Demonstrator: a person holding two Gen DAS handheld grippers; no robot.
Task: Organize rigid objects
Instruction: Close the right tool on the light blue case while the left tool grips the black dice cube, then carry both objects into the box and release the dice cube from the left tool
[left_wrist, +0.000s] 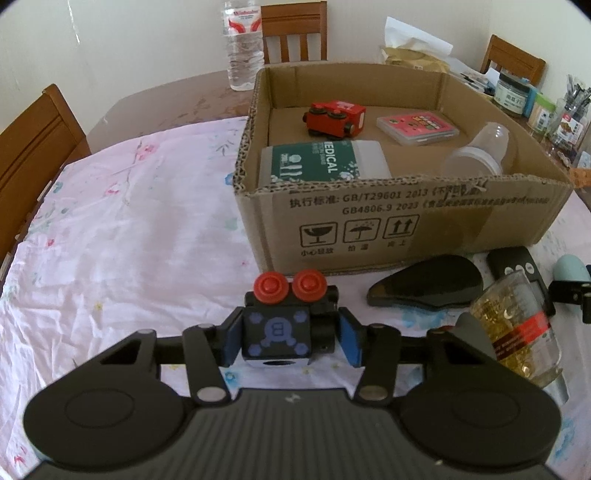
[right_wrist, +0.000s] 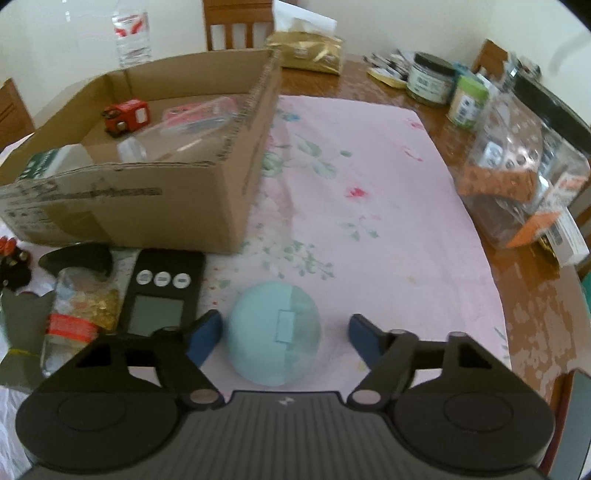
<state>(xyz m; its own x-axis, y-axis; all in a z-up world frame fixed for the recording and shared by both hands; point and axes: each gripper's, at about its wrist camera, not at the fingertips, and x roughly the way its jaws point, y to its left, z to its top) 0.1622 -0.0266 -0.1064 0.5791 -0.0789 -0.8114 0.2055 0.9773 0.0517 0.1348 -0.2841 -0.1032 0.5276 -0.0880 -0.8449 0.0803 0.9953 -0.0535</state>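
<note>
In the left wrist view my left gripper (left_wrist: 291, 341) is shut on a black toy block car (left_wrist: 275, 330) with blue paw prints and two red wheels (left_wrist: 288, 286), just in front of the cardboard box (left_wrist: 369, 221). In the right wrist view a pale blue egg-shaped object (right_wrist: 266, 332) lies on the pink cloth between the fingers of my right gripper (right_wrist: 284, 341). The left pad is close against it, the right pad stands clear, so this gripper is open. The box (right_wrist: 147, 206) sits to the upper left.
The box holds a red toy truck (left_wrist: 334, 116), a pink card case (left_wrist: 417, 127), a green-labelled bottle (left_wrist: 317, 164) and a clear bottle (left_wrist: 480, 151). Before it lie a black teardrop piece (left_wrist: 424, 286), a black digital device (right_wrist: 162, 295) and a jar of gold bits (right_wrist: 81, 310). Jars (right_wrist: 428, 79) crowd the table's right edge.
</note>
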